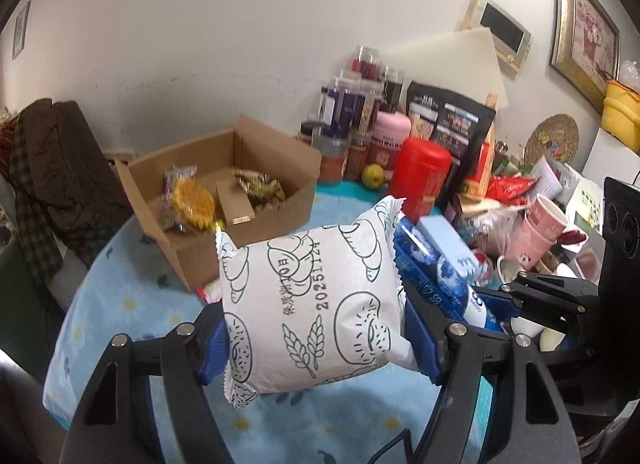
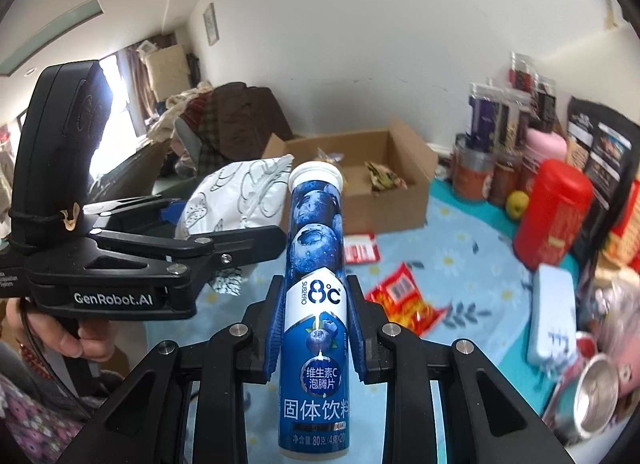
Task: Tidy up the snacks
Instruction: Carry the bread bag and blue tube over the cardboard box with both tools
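White bread packet [image 1: 316, 312] clamped between left fingers [image 1: 214, 348], blue tube [image 2: 316, 304] between right fingers [image 2: 274, 328]

Bread packet [image 1: 316, 304]: matt white film, crinkled, serrated ends. Tablet tube [image 2: 316, 304]: glossy blue printed plastic, smooth white cap. Box [image 1: 224, 191]: plain brown corrugated cardboard, matt. Tablecloth [image 1: 132, 304]: soft printed cloth. Red canister [image 2: 554, 211]: shiny plastic. Can [image 2: 596, 396]: bright metal.

white bread packet [image 1: 316, 304]: showing printed date "20251124" beside "保质期10日"
blue tube [image 2: 316, 304]: reading "8°C", "SUBZERO", "维生素C 泡腾片", "固体饮料", "净含量:80克"
left gripper [image 2: 256, 207]: carrying "GenRobot.AI" on its black body
other packaging: lettering coming out too blurred to read
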Demonstrator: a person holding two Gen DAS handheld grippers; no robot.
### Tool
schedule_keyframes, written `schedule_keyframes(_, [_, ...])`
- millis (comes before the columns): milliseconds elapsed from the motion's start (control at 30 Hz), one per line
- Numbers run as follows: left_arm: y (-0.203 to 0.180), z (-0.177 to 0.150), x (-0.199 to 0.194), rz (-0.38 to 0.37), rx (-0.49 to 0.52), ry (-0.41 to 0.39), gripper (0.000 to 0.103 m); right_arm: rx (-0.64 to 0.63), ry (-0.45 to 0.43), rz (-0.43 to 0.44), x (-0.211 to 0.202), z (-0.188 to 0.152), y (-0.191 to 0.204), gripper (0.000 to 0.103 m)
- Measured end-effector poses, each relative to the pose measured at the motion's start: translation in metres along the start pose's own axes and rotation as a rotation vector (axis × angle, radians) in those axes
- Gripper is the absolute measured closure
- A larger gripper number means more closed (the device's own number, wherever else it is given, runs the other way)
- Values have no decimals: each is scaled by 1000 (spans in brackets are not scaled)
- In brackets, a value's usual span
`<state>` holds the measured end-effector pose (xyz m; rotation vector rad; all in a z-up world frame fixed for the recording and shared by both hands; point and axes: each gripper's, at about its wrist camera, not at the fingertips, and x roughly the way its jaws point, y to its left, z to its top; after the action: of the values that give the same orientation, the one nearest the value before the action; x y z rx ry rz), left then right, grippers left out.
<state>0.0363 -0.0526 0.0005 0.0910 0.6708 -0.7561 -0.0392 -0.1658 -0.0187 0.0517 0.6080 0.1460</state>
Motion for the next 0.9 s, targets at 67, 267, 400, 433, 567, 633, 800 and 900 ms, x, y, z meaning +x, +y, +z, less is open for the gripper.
schedule_keyframes(67, [1, 9, 0, 10, 8, -21, 30, -17, -13, -12, 1, 10, 0, 75])
schedule_keyframes(267, [13, 40, 2, 11, 3, -75, 30, -49, -55, -17, 9, 44, -4, 75])
schedule_keyframes(400, [19, 62, 3, 27, 8, -119, 30, -75, -93, -20, 16, 70, -8, 75])
schedule_keyframes(433, [21, 68, 4, 33, 12, -130, 30, -78, -99, -21, 17, 75, -10, 75])
schedule_keyframes(567, [30, 94, 14, 54, 25, -160, 30, -102, -127, -31, 29, 100, -17, 75])
schedule_keyframes(633, [35, 107, 20, 64, 29, -168, 30, -102, -135, -28, 36, 113, -23, 75])
schedule_keyframes(800, [50, 134, 43, 85, 30, -175, 30, -119, -149, -37, 60, 145, -37, 75])
schedule_keyframes(900, [61, 148, 57, 97, 20, -181, 30, -117, -149, -38, 77, 159, -45, 75])
